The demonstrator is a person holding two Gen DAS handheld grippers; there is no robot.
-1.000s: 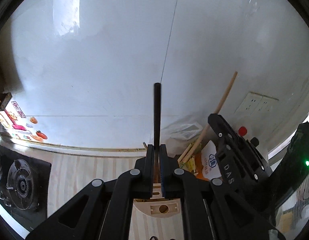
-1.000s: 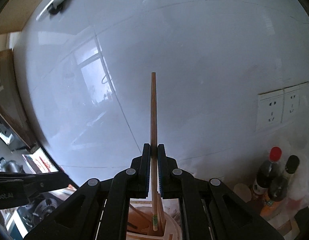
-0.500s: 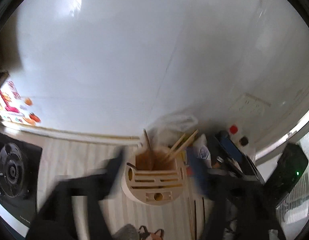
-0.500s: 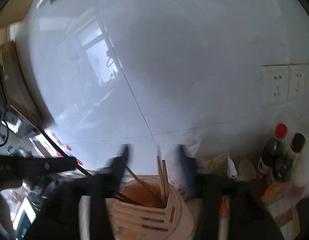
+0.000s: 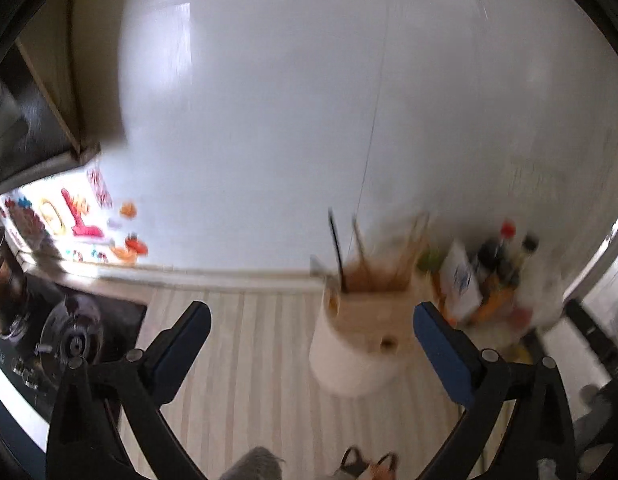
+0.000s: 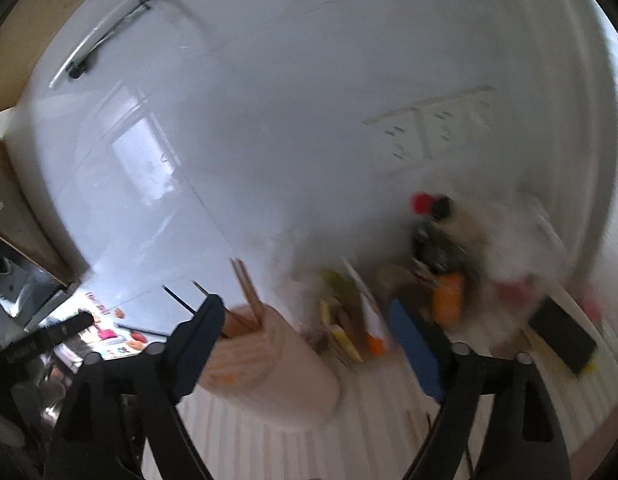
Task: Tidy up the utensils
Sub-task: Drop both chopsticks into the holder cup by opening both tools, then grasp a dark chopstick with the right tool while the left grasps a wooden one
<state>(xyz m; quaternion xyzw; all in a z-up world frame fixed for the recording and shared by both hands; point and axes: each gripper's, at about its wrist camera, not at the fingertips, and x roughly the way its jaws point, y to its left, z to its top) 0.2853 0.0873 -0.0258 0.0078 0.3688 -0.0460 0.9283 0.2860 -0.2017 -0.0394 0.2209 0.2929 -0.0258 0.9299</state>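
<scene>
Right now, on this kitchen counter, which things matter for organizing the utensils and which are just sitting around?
Part of the job:
- utensil holder
- wooden chopsticks standing in it
- black chopstick standing in it
- left hand-held gripper, open and empty
- right hand-held gripper, open and empty

Just lying about:
- sauce bottles
- gas stove
- black phone
- wall sockets

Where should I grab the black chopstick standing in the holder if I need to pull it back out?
Likely the black chopstick by its free upper end above the holder rim, coming from above: it stands nearly upright, with its lower part buried among the wooden chopsticks.
</scene>
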